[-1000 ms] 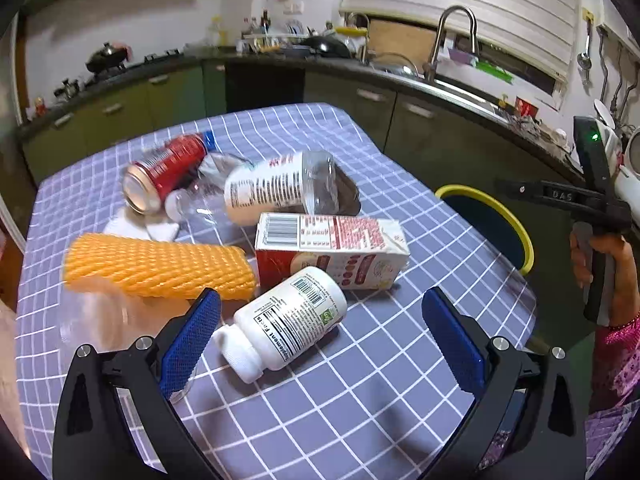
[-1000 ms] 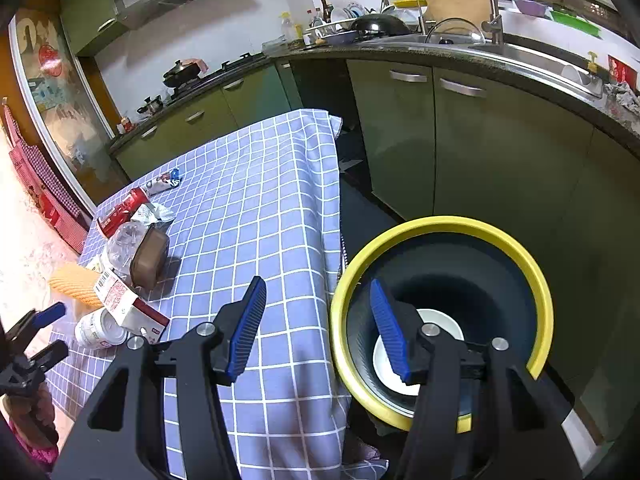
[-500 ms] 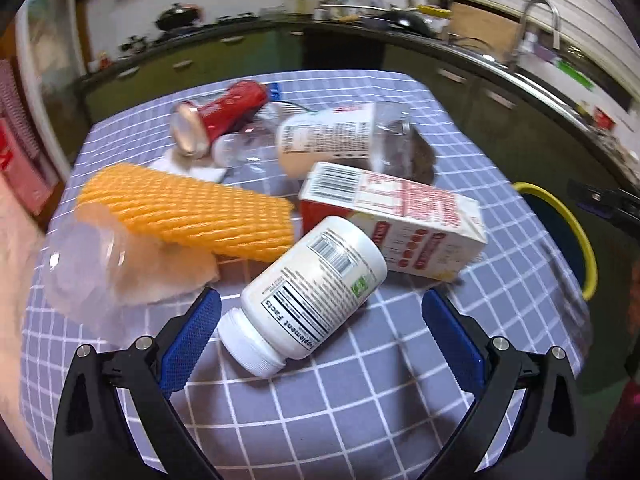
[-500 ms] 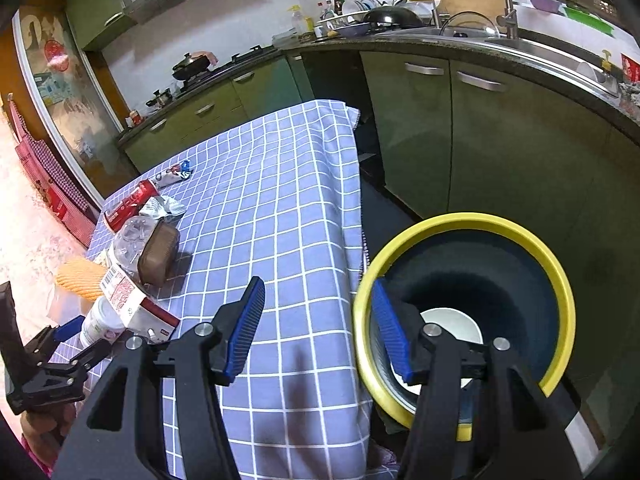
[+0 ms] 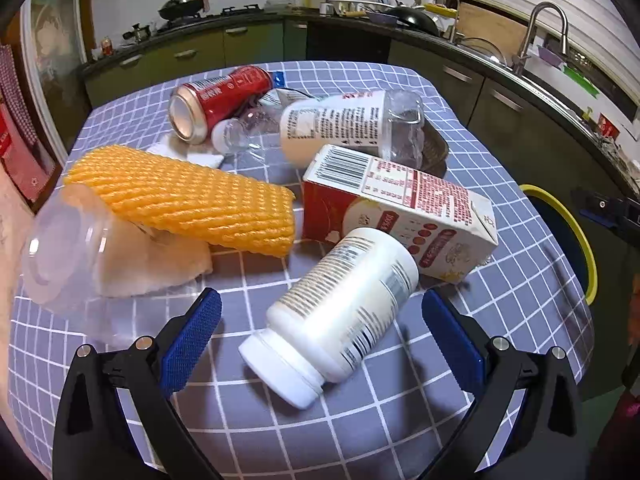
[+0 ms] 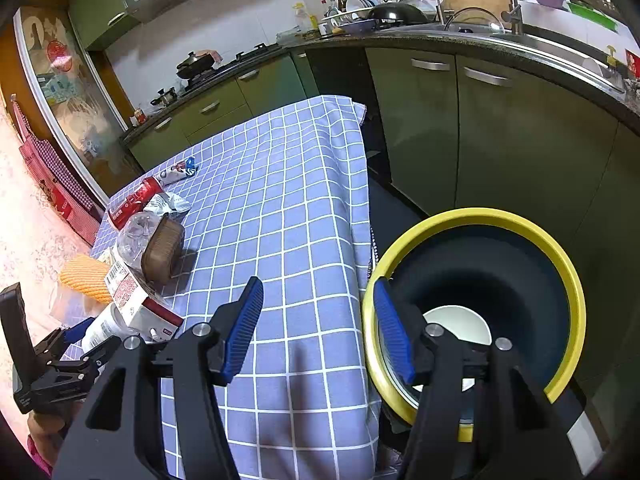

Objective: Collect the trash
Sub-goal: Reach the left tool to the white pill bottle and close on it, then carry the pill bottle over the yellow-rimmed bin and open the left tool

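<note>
A heap of trash lies on a table under a grey-blue checked cloth (image 5: pixel 360 420) in a kitchen with green cabinets. At the lower centre of the left wrist view, the left gripper (image 5: pixel 320 320) stands wide open, its blue-padded jaws either side of a white supplement bottle (image 5: pixel 336 320) that lies on its side, cap toward the camera; neither pad touches it. Just behind the bottle, right of centre, a red-and-white carton (image 5: pixel 400 208) lies flat, its far end against a clear plastic bottle (image 5: pixel 352 128) with a white label. To the left lie an orange foam net sleeve (image 5: pixel 188 200) and, at the left edge, a clear plastic cup (image 5: pixel 60 256) on its side; a red drinks can (image 5: pixel 220 100) lies in the upper centre. In the right wrist view, the right gripper (image 6: pixel 316 328) hangs about half open with nothing between its jaws, at the lower centre of the frame, over the table's edge and the rim of a yellow-rimmed dark bin (image 6: pixel 560 280) that fills the lower right, a white round object visible at its bottom.
</note>
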Tool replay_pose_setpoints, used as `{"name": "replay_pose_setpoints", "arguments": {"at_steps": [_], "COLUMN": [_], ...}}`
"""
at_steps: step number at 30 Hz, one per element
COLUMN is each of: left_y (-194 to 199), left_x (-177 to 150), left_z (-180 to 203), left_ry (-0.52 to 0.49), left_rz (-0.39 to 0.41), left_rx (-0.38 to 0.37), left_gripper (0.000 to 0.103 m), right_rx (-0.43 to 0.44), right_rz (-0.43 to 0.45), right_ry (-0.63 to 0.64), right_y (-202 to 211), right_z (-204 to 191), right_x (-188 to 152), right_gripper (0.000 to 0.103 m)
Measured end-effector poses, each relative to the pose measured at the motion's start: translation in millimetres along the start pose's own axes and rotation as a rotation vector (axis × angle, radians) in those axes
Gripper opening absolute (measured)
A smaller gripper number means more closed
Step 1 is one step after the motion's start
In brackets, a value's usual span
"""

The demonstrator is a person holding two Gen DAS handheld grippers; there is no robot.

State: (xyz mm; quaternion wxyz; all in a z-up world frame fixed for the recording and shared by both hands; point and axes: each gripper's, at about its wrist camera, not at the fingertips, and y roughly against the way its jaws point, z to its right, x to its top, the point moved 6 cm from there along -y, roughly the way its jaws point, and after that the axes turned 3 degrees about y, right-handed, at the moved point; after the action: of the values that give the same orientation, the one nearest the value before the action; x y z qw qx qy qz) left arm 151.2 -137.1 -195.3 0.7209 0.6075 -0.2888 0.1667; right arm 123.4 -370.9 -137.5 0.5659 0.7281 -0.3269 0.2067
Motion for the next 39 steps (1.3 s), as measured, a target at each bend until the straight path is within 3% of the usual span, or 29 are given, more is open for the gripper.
{"name": "replay_pose_setpoints", "arguments": {"at_steps": [8, 11, 13, 16, 27, 33, 39], "left_y": [-1, 3, 3, 1, 8, 32, 64], "left_x": [-3, -6, -9, -12, -15, -12, -1], "left_z": [6, 11, 16, 18, 19, 25, 56], "left_ry": [-0.032, -0.065, -0.086, -0.093, -0.113, -0.142, -0.220], "left_rz": [-0.018, -0.025, -0.039, -0.064, -0.028, 0.006, 0.052], "left_rx": [-0.055, -0.066, -0.082, -0.112, -0.125, -0.138, -0.199], "left_gripper": [0.097, 0.086, 0.068, 0.052, 0.049, 0.049, 0.049], "right_rx": [0.006, 0.009, 0.012, 0.016, 0.026, 0.021, -0.065], "right_rz": [-0.002, -0.004, -0.004, -0.005, -0.001, 0.009, 0.068], "right_ry": [0.005, 0.005, 0.007, 0.011, 0.011, 0.004, -0.019], "right_y": [0, -1, -2, -2, 1, 5, 33], "right_z": [-3, -4, -5, -7, -8, -6, 20], "right_x": [0, 0, 0, 0, -1, 0, 0], "right_gripper": [0.055, 0.056, 0.056, 0.056, 0.056, 0.056, 0.056]}}
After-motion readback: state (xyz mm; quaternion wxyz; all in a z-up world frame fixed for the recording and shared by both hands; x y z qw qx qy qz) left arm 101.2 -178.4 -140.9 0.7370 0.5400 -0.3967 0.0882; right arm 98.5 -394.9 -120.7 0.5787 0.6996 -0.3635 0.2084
